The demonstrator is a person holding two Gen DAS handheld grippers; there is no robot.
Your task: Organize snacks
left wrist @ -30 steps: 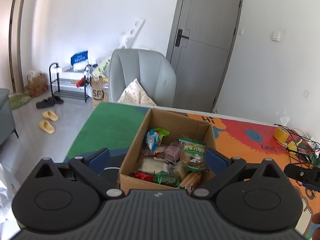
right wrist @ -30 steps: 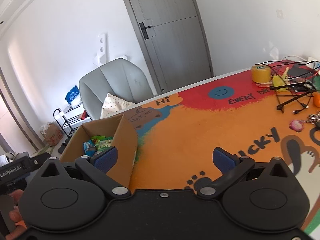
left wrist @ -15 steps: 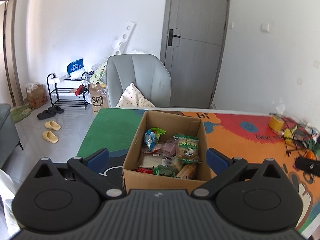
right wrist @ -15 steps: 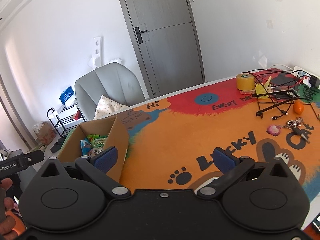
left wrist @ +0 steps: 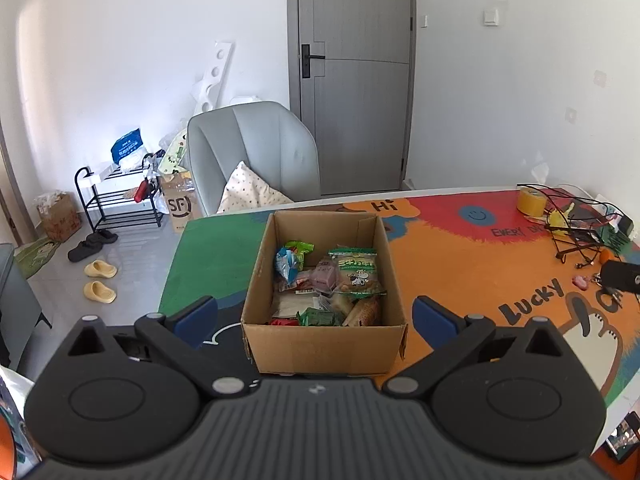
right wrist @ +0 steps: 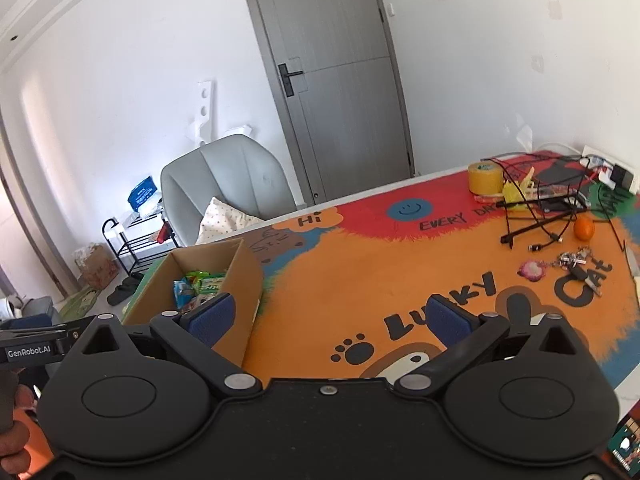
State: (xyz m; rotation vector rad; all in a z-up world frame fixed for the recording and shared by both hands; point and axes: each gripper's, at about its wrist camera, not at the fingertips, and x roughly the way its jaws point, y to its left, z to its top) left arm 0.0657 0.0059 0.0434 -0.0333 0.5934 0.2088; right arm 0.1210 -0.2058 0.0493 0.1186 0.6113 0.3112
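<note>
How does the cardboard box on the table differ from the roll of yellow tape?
The cardboard box is brown, square-edged and open on top, with snacks inside; the yellow tape roll is round and much smaller. The box sits at the mat's green end, the tape at the red end. Both rest on the table.

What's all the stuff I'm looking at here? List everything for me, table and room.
cardboard box: one, brown, open, on the table mat
snack packets: several, green, blue, pink and red, inside the box
table mat: one, orange, red and green cartoon print, covers the table
tape roll: one, yellow, far right of the mat
black cables: a tangle, beside the tape roll
small orange fruit: one, by the cables
keys with pink charm: one bunch, right side of the mat
armchair: one, grey, with a spotted cushion, behind the table
door: one, grey, shut
shoe rack: one, black, by the left wall
slippers: one pair, yellow, on the floor
left gripper: open, empty, in front of the box
right gripper: open, empty, over the mat
</note>
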